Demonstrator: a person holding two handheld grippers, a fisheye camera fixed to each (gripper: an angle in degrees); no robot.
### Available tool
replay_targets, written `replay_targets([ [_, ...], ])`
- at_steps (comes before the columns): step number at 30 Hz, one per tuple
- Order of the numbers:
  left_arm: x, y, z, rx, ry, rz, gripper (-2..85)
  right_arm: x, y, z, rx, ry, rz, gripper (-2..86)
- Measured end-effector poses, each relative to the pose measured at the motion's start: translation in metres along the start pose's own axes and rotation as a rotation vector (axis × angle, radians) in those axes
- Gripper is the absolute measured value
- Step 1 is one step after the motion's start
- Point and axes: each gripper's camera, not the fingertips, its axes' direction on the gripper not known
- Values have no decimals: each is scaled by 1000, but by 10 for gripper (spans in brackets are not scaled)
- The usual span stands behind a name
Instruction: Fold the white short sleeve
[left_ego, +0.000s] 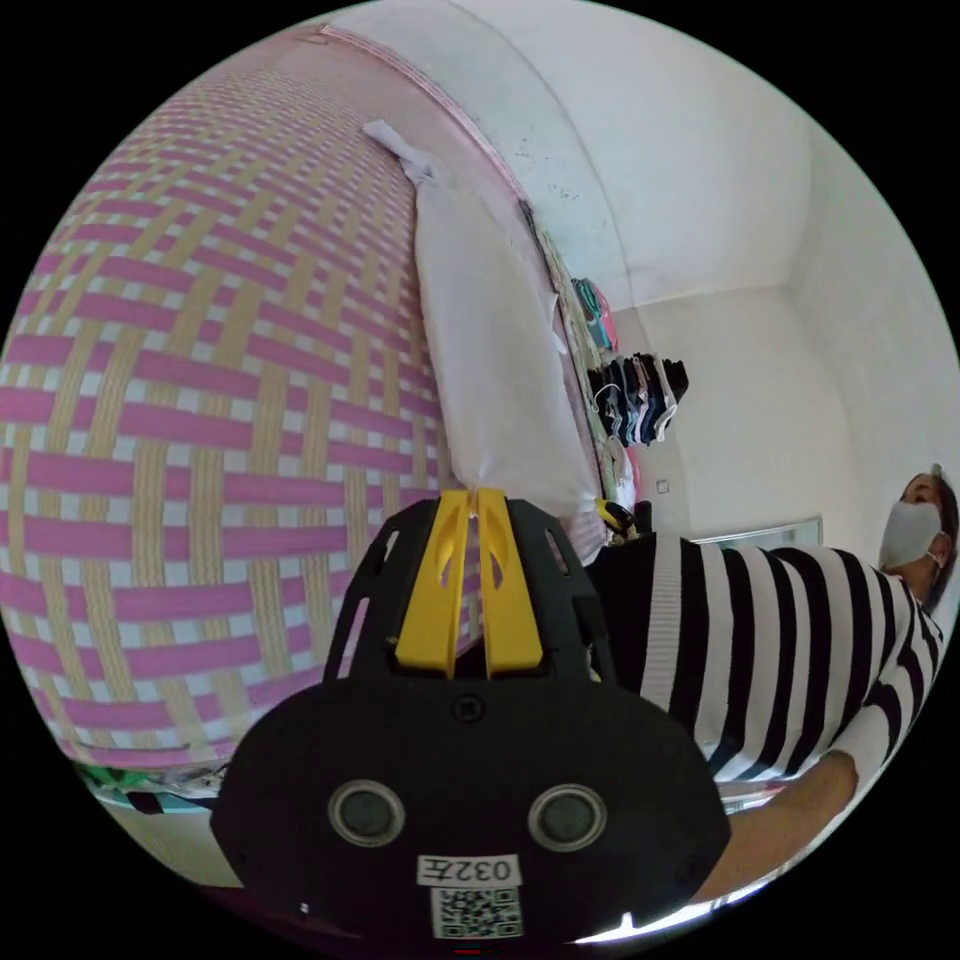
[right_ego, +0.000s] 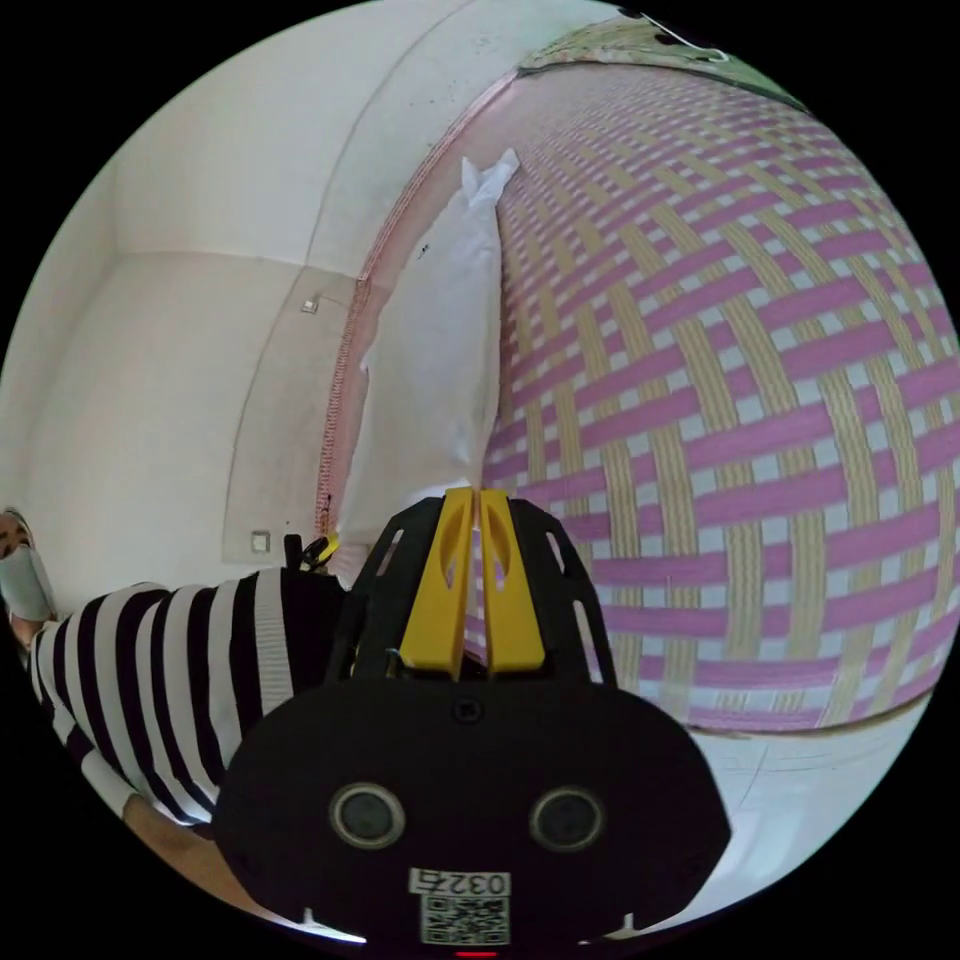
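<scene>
Left gripper view: black two-jaw left gripper with yellow fingers, jaws drawn together with the merest slit between them, pinching an edge of the white short-sleeved fabric garment right at the fingertips. Garment stretched away from the tips as a long pale band, running across the woven mat of pink, straw-yellow and white plaited strips, far end bunched into a small twisted tip near the mat's pink border. Beside the gripper, a person in a black-and-white striped knitted top, one bare forearm along the lower edge. Beyond, plain white walls and a cluster of dark hanging clothes.

Right gripper view: black two-jaw right gripper with yellow fingers, jaws likewise nearly closed, nipping the near edge of the same white garment. Cloth pulled taut from the tips toward a crumpled point at the far end, lying against the plaited mat beside its pink edging. Striped top low at one side, white wall behind, pale tiled floor past the mat's near edge.
</scene>
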Motion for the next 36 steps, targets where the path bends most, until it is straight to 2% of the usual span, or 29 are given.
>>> replay_targets([
  [15,22,-32,-32,-187,31,-122,-13,-75,31,-65,-100,-59,113,-5],
  [17,25,-42,-36,-213,21,-140,-13,-75,32,-76,-115,-95,157,11],
  [19,31,-49,-41,-236,-15,-141,-9,-80,33,-86,-146,-46,184,35],
  [22,41,-59,-53,-277,-66,-158,5,-102,33,-111,-178,85,172,47],
  [24,54,-66,-63,-247,-22,-112,1,-119,29,-124,-168,135,138,32],
  [28,88,-97,-71,-107,44,2,-9,-155,5,-126,-95,8,32,4],
  [36,112,-138,-26,-252,-41,-5,-9,-181,-15,-90,-168,15,-22,-9],
])
